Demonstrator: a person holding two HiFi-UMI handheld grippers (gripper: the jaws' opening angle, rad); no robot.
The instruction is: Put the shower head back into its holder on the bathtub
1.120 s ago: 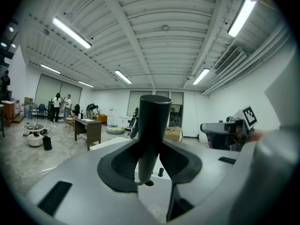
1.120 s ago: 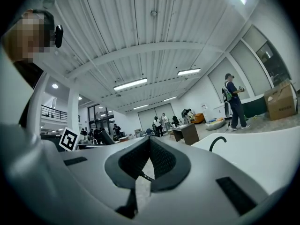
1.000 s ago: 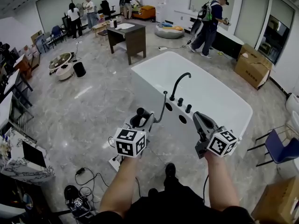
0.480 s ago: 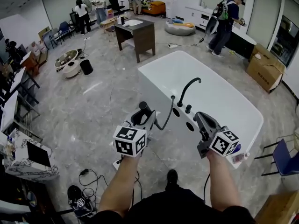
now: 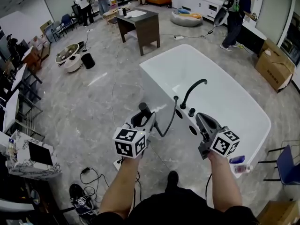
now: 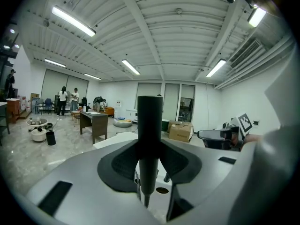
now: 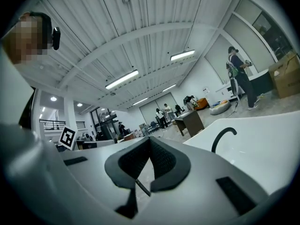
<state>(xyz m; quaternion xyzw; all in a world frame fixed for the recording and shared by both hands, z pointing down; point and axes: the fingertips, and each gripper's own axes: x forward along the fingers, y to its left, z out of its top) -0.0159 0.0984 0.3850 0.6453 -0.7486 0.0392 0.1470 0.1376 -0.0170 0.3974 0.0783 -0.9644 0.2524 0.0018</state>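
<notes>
My left gripper (image 5: 142, 117) is shut on the black shower head (image 5: 142, 108), which stands upright between its pads (image 6: 150, 125). A thin hose (image 5: 168, 123) curves from it to the rim of the white bathtub (image 5: 154, 78). On that rim stand a black curved faucet (image 5: 193, 89) and two knobs (image 5: 187, 109), with a dark round hole (image 5: 193, 130) just nearer me. My right gripper (image 5: 202, 118) is shut and holds nothing, hovering over the rim beside the hole. In the right gripper view the pads (image 7: 161, 161) meet, with the faucet (image 7: 223, 137) ahead.
A dark wooden desk (image 5: 140, 25) stands beyond the tub, with cardboard boxes (image 5: 275, 63) at the far right and a blue chair (image 5: 287, 161) at the right. Cables and a power strip (image 5: 89, 177) lie on the floor by my feet. Several people stand at the far end of the room.
The bathtub and faucet have come nearer and sit more squarely under both grippers. The left gripper still holds the shower head; the right stays shut.
</notes>
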